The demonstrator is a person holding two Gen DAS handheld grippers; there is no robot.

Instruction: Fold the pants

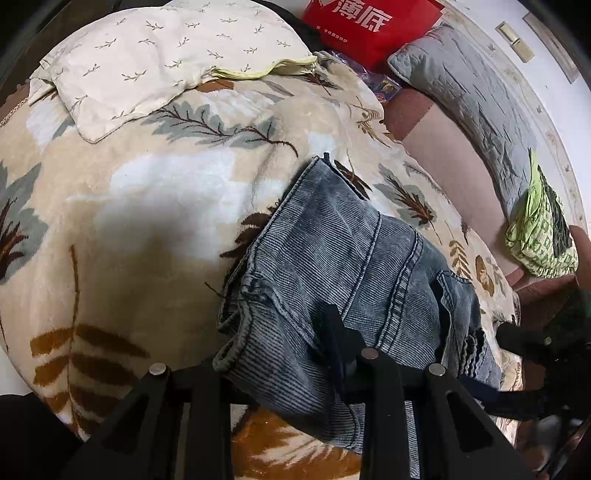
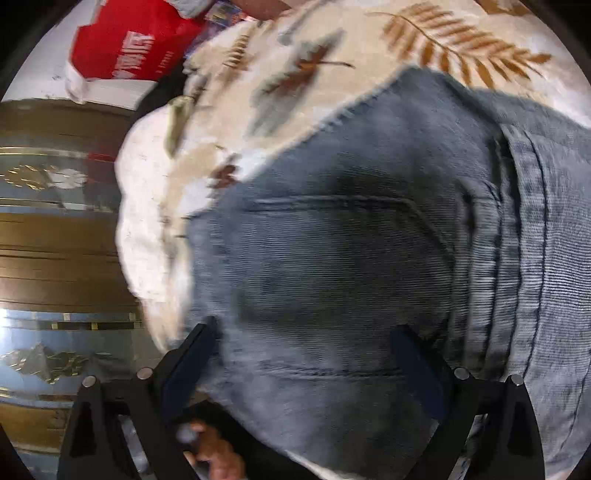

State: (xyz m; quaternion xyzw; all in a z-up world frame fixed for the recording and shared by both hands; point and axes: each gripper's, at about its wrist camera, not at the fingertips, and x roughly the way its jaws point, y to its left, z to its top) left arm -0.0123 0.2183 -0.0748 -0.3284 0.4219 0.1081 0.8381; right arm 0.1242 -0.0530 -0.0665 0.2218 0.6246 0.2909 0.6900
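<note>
Two grippers bear on one pair of jeans (image 1: 332, 266), which lies already doubled into a compact bundle on the leaf-print blanket (image 1: 129, 206) of a bed; its long axis, in the left wrist view, runs from the near right up toward a frayed hem at the far centre, with a rolled fold edge along its near left side; the left gripper (image 1: 343, 354) sits right at the near end of the bundle, one dark finger (image 1: 334, 332) lying on top of the denim, and its jaws look close together, seemingly pinching a layer, though the lower finger is hidden and I cannot tell for sure; the right gripper (image 2: 314, 354) hangs just over the broad denim panel with the pocket seam, jaws wide apart and straddling the cloth, nothing clamped between them; that view is blurred, so contact with the fabric cannot be judged; a pillow (image 1: 147, 59), a red bag (image 1: 369, 26) and a grey cushion (image 1: 472, 96) lie well apart, beyond the far end; my judgement is that the fold is well along, and the coming move turns on the bundle stretching away from both grippers, so the near end would be carried forward along that axis; the left is nearer the fold edge, the right nearer the panel's middle.
</note>
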